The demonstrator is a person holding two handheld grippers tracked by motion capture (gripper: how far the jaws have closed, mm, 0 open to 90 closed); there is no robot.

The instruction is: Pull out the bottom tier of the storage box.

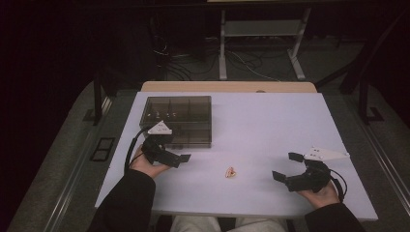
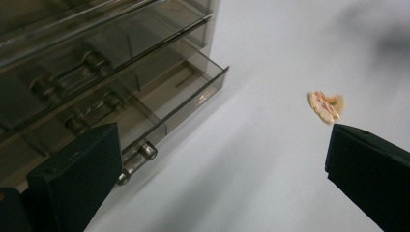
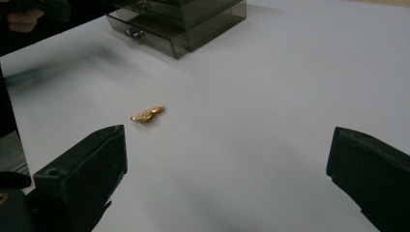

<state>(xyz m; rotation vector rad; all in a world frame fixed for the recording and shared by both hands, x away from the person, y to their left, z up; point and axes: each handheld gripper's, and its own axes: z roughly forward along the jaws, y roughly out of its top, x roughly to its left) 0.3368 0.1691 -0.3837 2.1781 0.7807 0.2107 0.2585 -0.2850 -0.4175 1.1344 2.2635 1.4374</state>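
Two grippers, left [image 1: 180,155] and right [image 1: 286,168], gaped wide, empty | bottom drawer [image 2: 176,104] stood pulled out | gold trinket [image 1: 231,172] lay unstowed on bench [image 1: 270,125]

White table [image 1: 270,121], wooden strip along far edge. On it: smoky clear drawer box [image 1: 179,110] at left rear, bottom drawer [image 2: 183,99] pulled partly open; small gold trinket [image 1: 231,172], perhaps hair clip, lying near front centre, well apart from box.
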